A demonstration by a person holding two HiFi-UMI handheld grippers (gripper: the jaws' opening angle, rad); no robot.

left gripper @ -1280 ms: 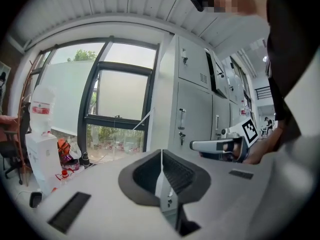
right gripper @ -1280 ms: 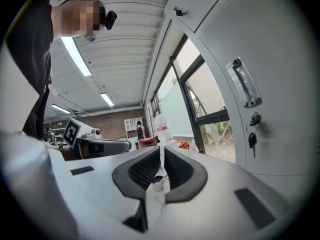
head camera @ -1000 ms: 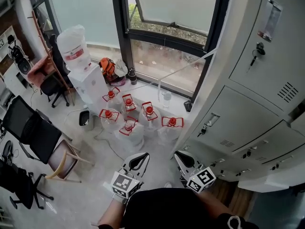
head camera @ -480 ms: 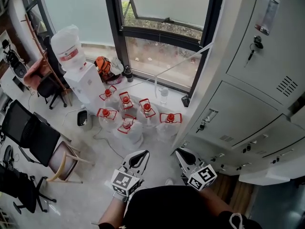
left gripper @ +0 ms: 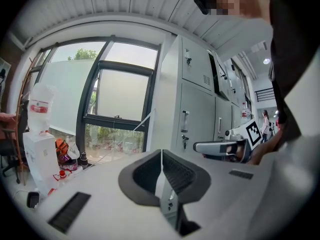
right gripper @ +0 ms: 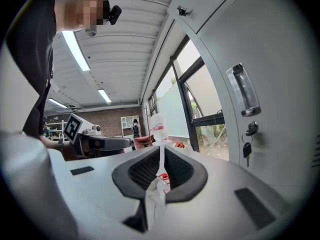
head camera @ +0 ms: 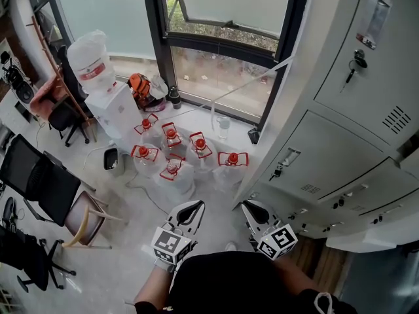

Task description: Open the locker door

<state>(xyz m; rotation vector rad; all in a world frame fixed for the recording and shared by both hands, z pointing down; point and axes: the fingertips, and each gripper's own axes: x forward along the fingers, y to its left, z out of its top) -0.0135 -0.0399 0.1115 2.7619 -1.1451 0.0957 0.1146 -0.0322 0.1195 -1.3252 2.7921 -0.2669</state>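
A bank of grey lockers (head camera: 340, 142) fills the right side of the head view, all doors closed. The upper door (head camera: 386, 77) carries a clear handle (head camera: 374, 17) and a key (head camera: 357, 63) in its lock; the door below has its own key (head camera: 280, 171). Both grippers hover low in front of the person, away from the lockers. My left gripper (head camera: 186, 216) is shut and empty. My right gripper (head camera: 254, 216) is shut with nothing between its pads. In the right gripper view, the handle (right gripper: 242, 90) and key (right gripper: 248, 139) stand close on the right, past the jaws.
Several water jugs with red caps (head camera: 170, 156) stand on the floor by the window (head camera: 222, 38). A water dispenser (head camera: 105, 90) and office chairs (head camera: 39, 182) are at the left. The locker column's corner (head camera: 275, 142) lies just ahead of the right gripper.
The head view has shifted slightly. Both grippers stay in nearly the same place, jaws unchanged.
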